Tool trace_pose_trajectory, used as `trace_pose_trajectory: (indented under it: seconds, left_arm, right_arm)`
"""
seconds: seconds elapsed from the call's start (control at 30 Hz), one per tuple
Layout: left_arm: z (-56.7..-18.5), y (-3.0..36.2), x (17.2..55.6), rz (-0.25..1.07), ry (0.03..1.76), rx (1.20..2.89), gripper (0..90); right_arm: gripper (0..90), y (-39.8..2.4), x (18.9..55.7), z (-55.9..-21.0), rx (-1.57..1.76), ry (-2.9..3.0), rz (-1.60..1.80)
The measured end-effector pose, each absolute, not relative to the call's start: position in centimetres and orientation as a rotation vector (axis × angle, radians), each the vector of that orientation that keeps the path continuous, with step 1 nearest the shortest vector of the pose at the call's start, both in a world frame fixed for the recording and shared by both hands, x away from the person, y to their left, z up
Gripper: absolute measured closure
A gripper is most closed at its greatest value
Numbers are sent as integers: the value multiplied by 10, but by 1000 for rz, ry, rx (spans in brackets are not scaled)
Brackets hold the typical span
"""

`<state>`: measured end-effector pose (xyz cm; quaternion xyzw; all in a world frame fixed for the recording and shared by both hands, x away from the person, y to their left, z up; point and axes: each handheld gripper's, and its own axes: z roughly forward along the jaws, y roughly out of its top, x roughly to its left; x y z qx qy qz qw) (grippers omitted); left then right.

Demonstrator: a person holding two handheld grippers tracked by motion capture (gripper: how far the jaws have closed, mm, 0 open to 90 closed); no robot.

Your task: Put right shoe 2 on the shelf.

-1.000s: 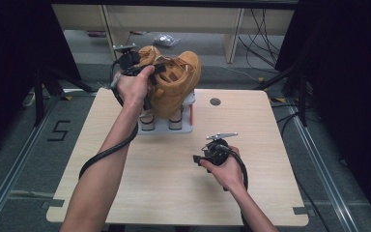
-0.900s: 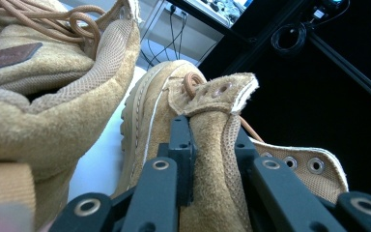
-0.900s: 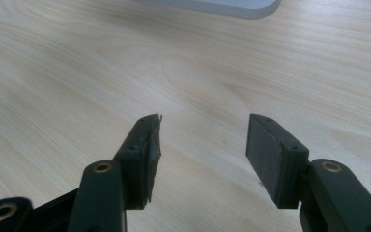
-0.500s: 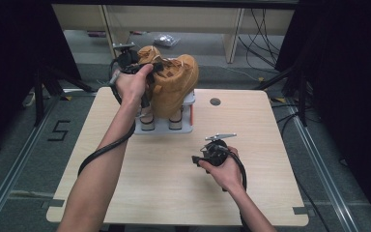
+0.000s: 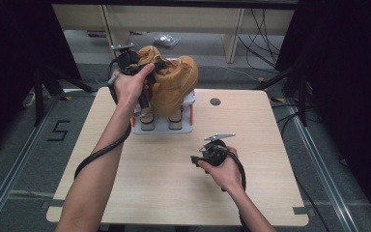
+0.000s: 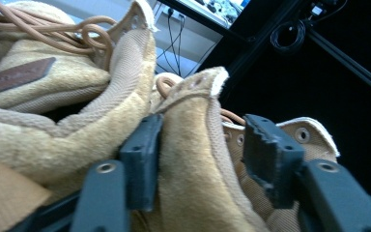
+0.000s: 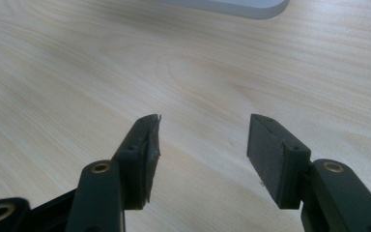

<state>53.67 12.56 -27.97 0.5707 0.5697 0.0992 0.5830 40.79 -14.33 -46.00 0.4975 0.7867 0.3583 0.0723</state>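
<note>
Boots (image 5: 171,84) seated on rack (image 5: 163,125). Left tool (image 6: 200,150) jaws just opened, boot collar between, grip released. Right tool (image 7: 203,154) apart, idle over desk (image 5: 174,183). Withdrawal left.

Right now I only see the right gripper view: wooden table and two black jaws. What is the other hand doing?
Observer: In the high view the left gripper is up at a pair of tan boots standing on a grey stand.
Operator: Is it pinching a boot?
Observer: No. In the left gripper view its jaws have just been opening. A boot's cuff sits between them, but the pad on that view's right stands clear of it.
Operator: Where is my gripper then?
Observer: The high view shows the right gripper low over the table, on the person's side of the stand.
</note>
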Motion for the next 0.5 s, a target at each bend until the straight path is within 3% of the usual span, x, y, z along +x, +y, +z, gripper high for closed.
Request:
trace_pose_trajectory:
  seconds: [0.17, 0.5]
  left_arm:
    - [-276, 120, 535, 248, 1333, 1377, 338]
    - [-271, 119, 533, 251, 1335, 1388, 316]
  right_arm:
    - [457, -142, 406, -459, 1526, 2362, 1074]
    - [456, -143, 407, -459, 1526, 2361, 1069]
